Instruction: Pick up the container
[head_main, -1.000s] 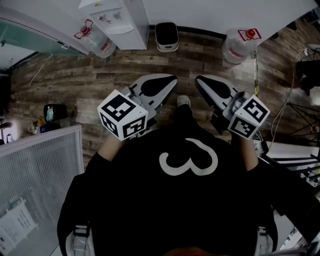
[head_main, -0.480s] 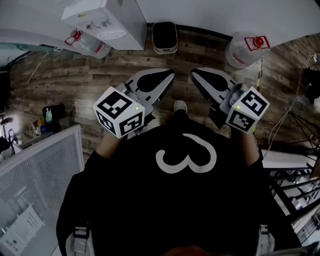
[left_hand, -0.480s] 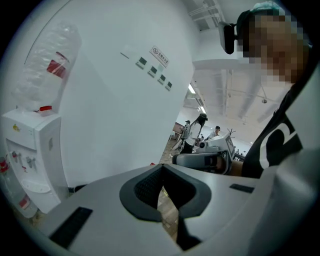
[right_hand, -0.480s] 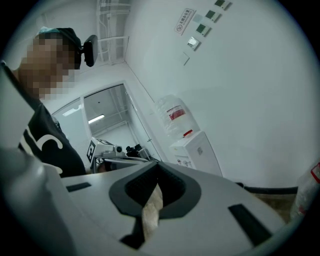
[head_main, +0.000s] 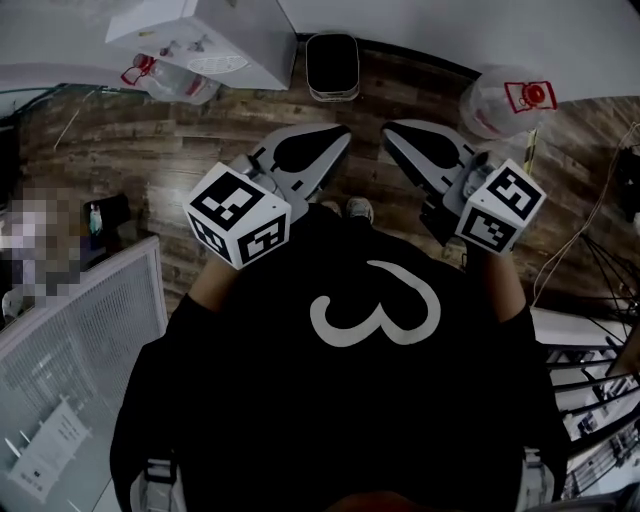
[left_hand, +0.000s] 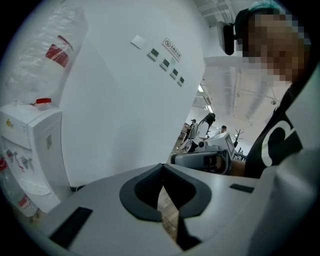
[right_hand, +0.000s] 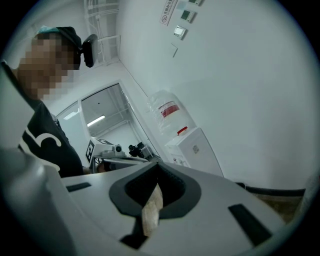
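Container (head_main: 332, 65): small bin w/ dark body and pale rounded rim, upright on the wood floor (head_main: 150, 150), tight against the foot of the white wall (head_main: 450, 25); inside is dark, contents can't be told. It stands btwn a white water dispenser (head_main: 215, 40) on its left and a clear water jug (head_main: 505, 100) w/ red cap on its right, near the first, further from the second. A stretch of floorboards lies btwn bin and both tools, well apart from it. L tool (head_main: 335, 140) and R tool (head_main: 395, 133) are held out in front of the person's black shirt (head_main: 370, 400), tips aimed toward the bin, one shoe (head_main: 360, 208) below them. L tool's jaws (left_hand: 162, 172) are pressed together, nothing pinched; same for R tool (right_hand: 157, 170). Left gripper view shows another jug (left_hand: 45, 55) seated on top of the dispenser. Room edges: wire-mesh panel (head_main: 80, 330) at lower left, cables (head_main: 570, 230) and metal racks at right
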